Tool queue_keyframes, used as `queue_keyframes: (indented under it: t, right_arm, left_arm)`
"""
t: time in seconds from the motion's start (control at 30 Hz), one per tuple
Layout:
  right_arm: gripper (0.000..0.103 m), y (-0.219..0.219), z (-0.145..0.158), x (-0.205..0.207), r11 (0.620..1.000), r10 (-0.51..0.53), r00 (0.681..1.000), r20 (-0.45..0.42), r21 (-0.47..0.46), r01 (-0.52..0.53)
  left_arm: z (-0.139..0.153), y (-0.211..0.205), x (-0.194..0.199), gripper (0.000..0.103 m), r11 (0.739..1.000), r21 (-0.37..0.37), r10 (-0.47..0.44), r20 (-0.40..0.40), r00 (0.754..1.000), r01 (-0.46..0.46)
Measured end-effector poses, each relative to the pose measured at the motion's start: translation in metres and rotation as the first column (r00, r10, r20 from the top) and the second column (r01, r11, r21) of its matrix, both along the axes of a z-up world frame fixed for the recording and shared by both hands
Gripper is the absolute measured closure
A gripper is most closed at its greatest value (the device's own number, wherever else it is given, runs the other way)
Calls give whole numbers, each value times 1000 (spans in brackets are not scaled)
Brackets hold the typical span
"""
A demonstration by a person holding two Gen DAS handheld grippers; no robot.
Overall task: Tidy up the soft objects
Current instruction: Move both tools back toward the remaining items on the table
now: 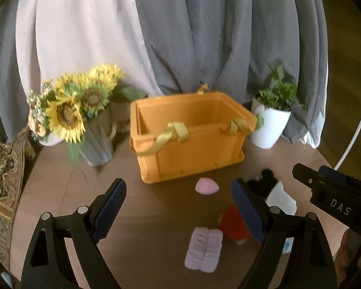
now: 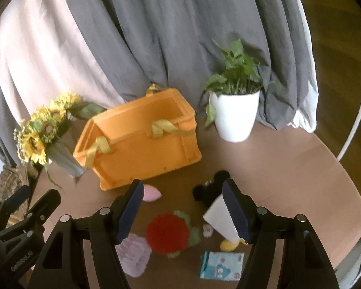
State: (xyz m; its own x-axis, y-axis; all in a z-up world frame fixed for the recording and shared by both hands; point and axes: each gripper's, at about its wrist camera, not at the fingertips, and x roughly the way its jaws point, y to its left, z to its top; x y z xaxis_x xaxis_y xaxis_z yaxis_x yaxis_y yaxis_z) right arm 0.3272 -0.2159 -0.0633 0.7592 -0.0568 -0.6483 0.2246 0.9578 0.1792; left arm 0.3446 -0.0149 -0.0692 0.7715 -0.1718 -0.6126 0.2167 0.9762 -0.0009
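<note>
Grey curtains back a round brown table [image 2: 288,168] where the soft things lie before an empty orange plastic crate [image 2: 142,149]. Both hand-held grippers, left [image 1: 178,207] and right [image 2: 181,207], hang apart, empty. Closely packed, the red knitted flower [image 2: 167,234] and lilac folded cloth [image 2: 134,255] risk being pinched together.

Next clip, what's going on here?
A person holds two tongs over a round table, both open and empty. The left tongs and right tongs hover above small soft things: a red plush, a lilac cloth, a pink piece and a black-and-white plush. The orange crate behind them looks empty as far as visible; nothing is picked up yet.
</note>
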Motion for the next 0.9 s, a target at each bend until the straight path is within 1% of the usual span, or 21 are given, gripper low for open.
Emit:
queue_keyframes:
  t: [0.17, 0.27, 0.43, 0.57, 0.67, 0.8, 0.9]
  right_arm:
    - [34, -1, -16, -8, 1000, -5, 998, -58, -1, 5]
    - [34, -4, -30, -10, 999, -6, 994, -112, 45, 11]
    - [34, -2, -50, -15, 998, 1, 985, -175, 69, 11]
    - [34, -2, -63, -20, 997, -6, 977, -212, 69, 21]
    - [34, -2, -72, -23, 997, -14, 971, -238, 72, 32]
    - [34, -5, -87, -25, 996, -26, 960, -279, 75, 49]
    - [34, -6, -99, -27, 994, -28, 950, -311, 87, 58]
  left_arm:
    - [-15, -2, -5, 13, 999, 21, -27, -64, 998, 29]
    - [-24, -3, -7, 13, 999, 14, -46, -108, 993, 48]
    - [-40, -6, -8, 13, 997, 32, -59, -154, 986, 65]
    - [-56, -8, -8, 13, 996, 26, -78, -213, 974, 86]
    - [-69, -11, -9, 13, 994, 44, -86, -242, 966, 100]
    - [-87, -13, -8, 13, 992, 22, -110, -300, 948, 123]
    - [-100, -16, -7, 13, 990, 39, -113, -332, 937, 133]
